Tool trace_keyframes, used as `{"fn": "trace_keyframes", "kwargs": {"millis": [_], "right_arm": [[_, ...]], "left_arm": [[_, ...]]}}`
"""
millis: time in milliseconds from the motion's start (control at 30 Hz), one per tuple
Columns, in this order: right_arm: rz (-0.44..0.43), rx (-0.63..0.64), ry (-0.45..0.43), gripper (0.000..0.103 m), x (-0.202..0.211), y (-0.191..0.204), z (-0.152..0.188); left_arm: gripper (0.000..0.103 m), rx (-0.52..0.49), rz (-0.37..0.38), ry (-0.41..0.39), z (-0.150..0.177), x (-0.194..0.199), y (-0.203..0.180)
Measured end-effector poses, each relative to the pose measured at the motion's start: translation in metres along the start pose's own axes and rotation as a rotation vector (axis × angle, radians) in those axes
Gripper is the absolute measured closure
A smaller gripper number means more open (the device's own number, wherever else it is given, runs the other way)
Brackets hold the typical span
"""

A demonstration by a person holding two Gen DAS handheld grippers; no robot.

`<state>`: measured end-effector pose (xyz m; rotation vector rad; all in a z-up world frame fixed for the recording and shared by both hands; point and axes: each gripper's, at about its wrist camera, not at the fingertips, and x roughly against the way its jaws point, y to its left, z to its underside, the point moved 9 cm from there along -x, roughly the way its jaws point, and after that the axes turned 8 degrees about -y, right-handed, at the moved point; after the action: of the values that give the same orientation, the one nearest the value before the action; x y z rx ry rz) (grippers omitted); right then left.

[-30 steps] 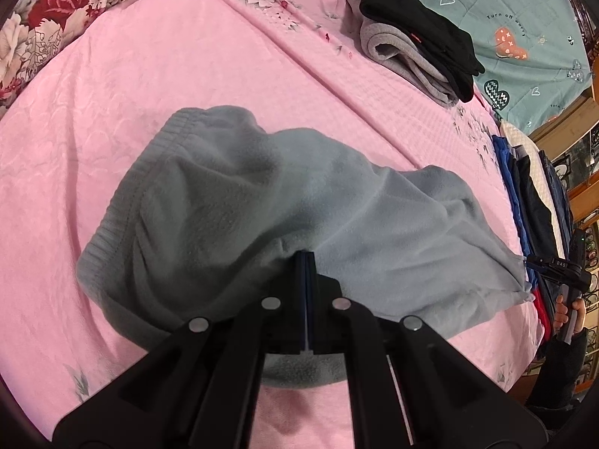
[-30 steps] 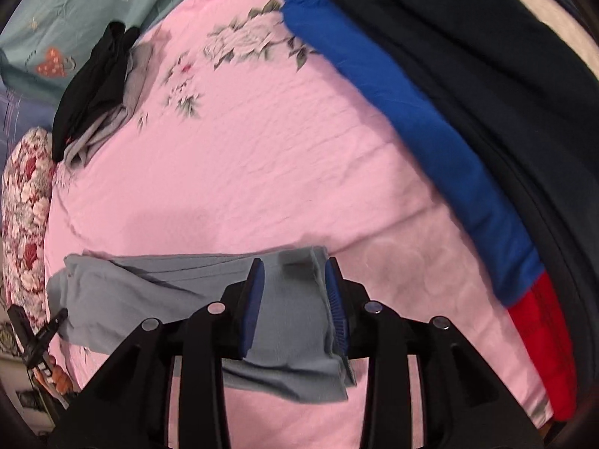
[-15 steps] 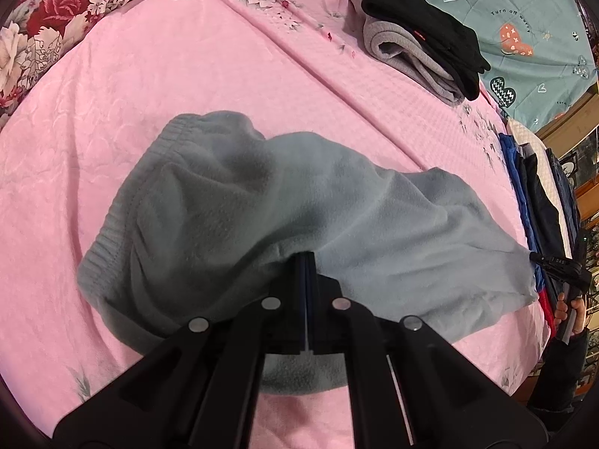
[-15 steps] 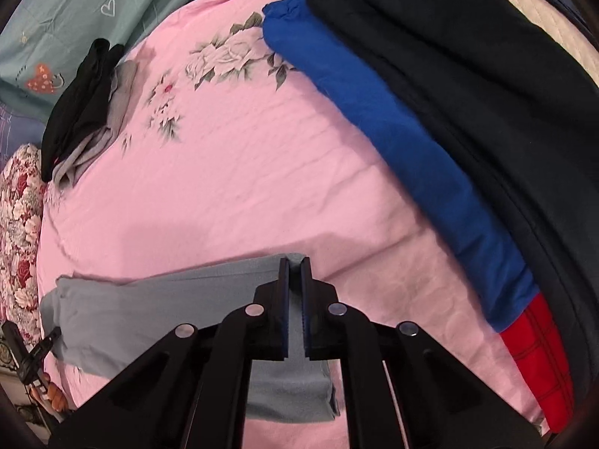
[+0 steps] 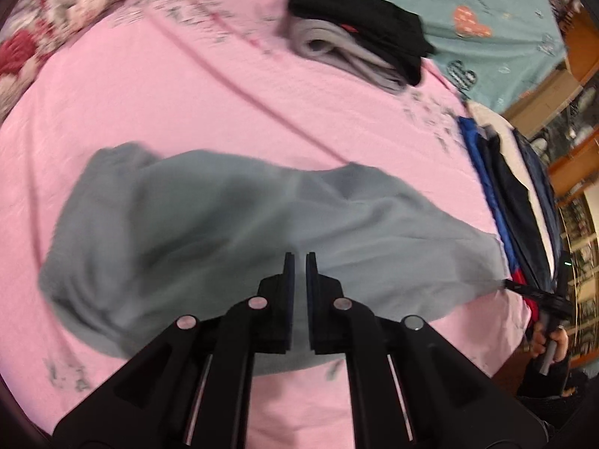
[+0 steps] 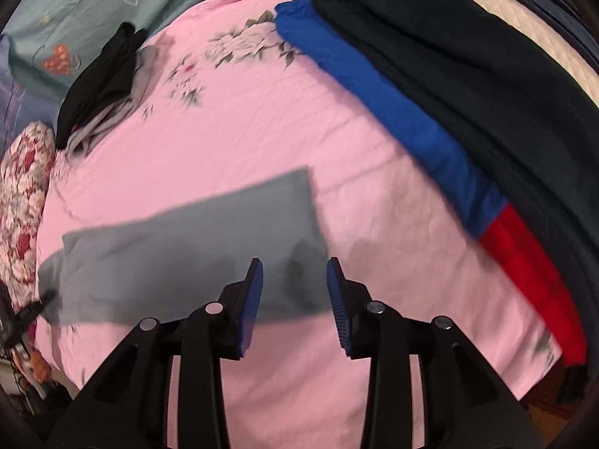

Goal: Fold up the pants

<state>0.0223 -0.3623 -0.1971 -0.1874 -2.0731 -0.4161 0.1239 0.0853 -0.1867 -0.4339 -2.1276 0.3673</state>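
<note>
The grey pants [image 5: 232, 232] lie stretched across the near half of the pink bedsheet [image 5: 187, 86], their bunched waistband end toward its left edge and the leg end reaching toward its right edge. Over the waistband end, the left gripper [image 5: 299, 262] shows only a narrow slit between its pads, nothing pinched in it. Over the leg end, the right gripper [image 6: 294, 271] has just been opening, its blue pads [image 6: 254, 292] apart above the cloth without pressing it; folded black and grey clothes [image 5: 355, 33] sit near the sheet's far edge.
</note>
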Motion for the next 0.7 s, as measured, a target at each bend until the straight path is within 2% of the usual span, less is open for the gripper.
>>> {"fn": "trace_keyframes", "kwargs": {"millis": [67, 133, 167, 267, 300, 400, 467, 533, 600, 633, 700], "right_arm": [[0.066, 0.037, 0.06, 0.067, -0.014, -0.002, 0.015], [0.111, 0.065, 0.069, 0.067, -0.01, 0.005, 0.01], [0.104, 0.081, 0.052, 0.067, -0.005, 0.015, 0.003], [-0.023, 0.183, -0.035, 0.067, 0.013, 0.08, -0.024], [-0.086, 0.225, -0.047, 0.065, 0.015, 0.109, -0.03], [-0.275, 0.364, -0.026, 0.064, 0.007, 0.206, -0.034], [-0.371, 0.479, 0.003, 0.064, -0.007, 0.273, -0.029], [-0.407, 0.562, 0.027, 0.064, -0.026, 0.324, -0.029], [-0.416, 0.594, 0.041, 0.066, -0.044, 0.358, -0.032], [-0.397, 0.612, 0.025, 0.072, -0.054, 0.371, -0.038], [-0.345, 0.656, 0.01, 0.076, -0.076, 0.385, -0.045]], "left_arm": [[0.091, -0.028, 0.01, 0.012, -0.001, -0.011, -0.016], [0.09, -0.053, -0.004, 0.028, 0.003, -0.026, -0.027], [0.09, -0.069, -0.005, 0.04, 0.007, -0.033, -0.031], [0.089, -0.09, -0.007, 0.083, 0.025, -0.048, -0.036], [0.087, -0.104, -0.01, 0.057, 0.027, -0.045, -0.037], [0.087, -0.107, 0.021, 0.046, 0.032, -0.041, -0.034], [0.087, -0.091, 0.06, 0.041, 0.034, -0.041, -0.031], [0.087, -0.073, 0.1, 0.043, 0.034, -0.041, -0.029], [0.087, -0.078, 0.119, 0.05, 0.034, -0.041, -0.028], [0.087, -0.088, 0.124, 0.054, 0.034, -0.041, -0.029], [0.087, -0.098, 0.138, 0.062, 0.034, -0.042, -0.03]]}}
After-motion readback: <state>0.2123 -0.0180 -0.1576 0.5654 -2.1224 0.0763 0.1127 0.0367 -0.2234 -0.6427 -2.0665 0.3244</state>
